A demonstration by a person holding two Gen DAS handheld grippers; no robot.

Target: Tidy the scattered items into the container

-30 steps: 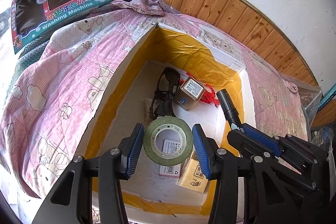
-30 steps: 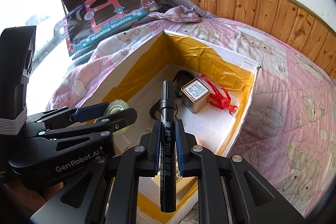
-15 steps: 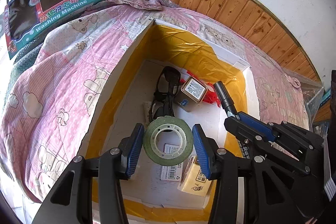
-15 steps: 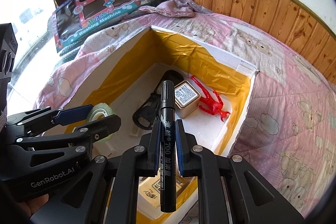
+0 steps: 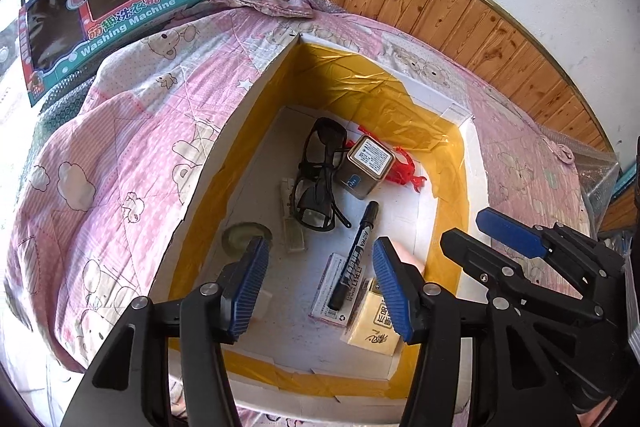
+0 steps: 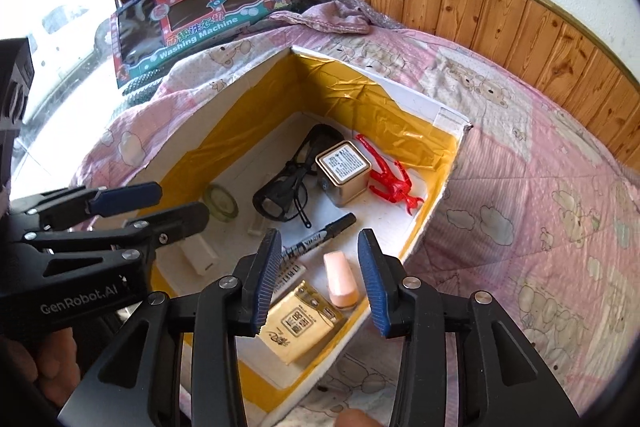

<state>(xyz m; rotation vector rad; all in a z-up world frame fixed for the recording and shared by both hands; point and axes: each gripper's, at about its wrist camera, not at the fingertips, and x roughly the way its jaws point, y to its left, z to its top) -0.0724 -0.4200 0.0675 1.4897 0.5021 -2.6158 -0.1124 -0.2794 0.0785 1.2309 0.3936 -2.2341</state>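
Both grippers have let go since the earlier frames: the tape roll (image 5: 242,235) that was clamped in the left gripper (image 5: 318,281) now lies on the container floor by the left wall, and the black marker (image 5: 355,261) that the right gripper (image 6: 318,277) held now lies loose on the floor too. Each gripper hovers above the near end of the container (image 5: 256,95) with its blue-padded fingers spread apart and nothing between them.

In the left wrist view, the marker sits low in the centre of the frame, slanted, its lower end resting across a white labelled packet (image 5: 340,291). Just right of it lies a yellow packet (image 5: 374,327) with printed characters. In the right wrist view, a peach-coloured block (image 6: 340,285) lies beside that yellow packet, between the gripper's fingers in the picture.

Further in, toward the middle of the frame, black glasses (image 5: 318,183) lie beside a square tin (image 5: 366,167), with a red toy figure (image 5: 404,169) behind the tin near the far yellow-taped wall.

The white foam container rests on a bed covered by a pink bear-print quilt (image 5: 120,155). At the upper left, a "Washing Machine" toy box (image 5: 120,7) leans beyond the quilt, and wood panelling (image 5: 440,3) runs along the wall behind.
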